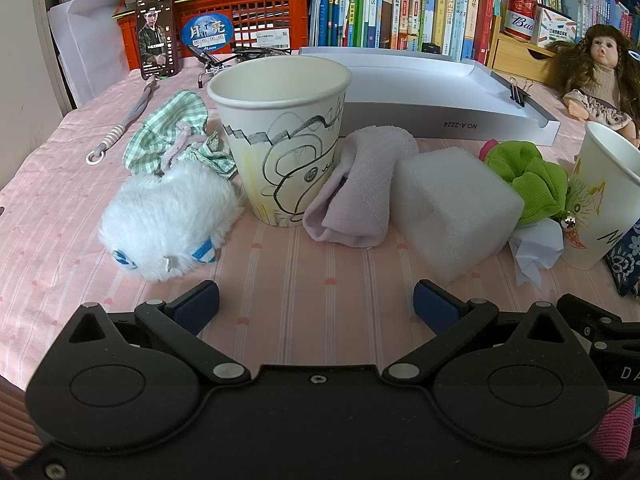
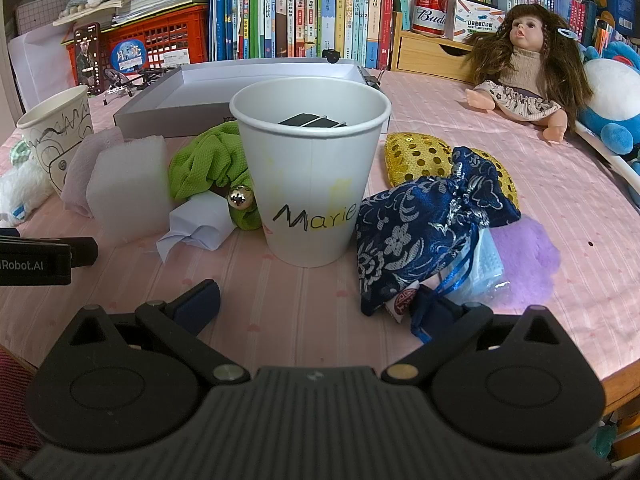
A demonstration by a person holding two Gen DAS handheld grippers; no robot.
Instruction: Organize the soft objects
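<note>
In the left wrist view my left gripper is open over bare pink cloth, short of a drawn-on paper cup. Beside the cup lie a white fluffy toy, a green checked cloth, a folded pink sock, a white foam block and a green scrunchie. In the right wrist view my right gripper is open in front of a cup marked "Marie" that holds black clips. A blue brocade pouch lies by the right finger, with a gold sequin piece behind it.
A grey shallow box lies behind the cups. A doll, a blue plush, a phone, a red crate and books line the back. Crumpled white paper and a purple fluffy patch lie near the Marie cup.
</note>
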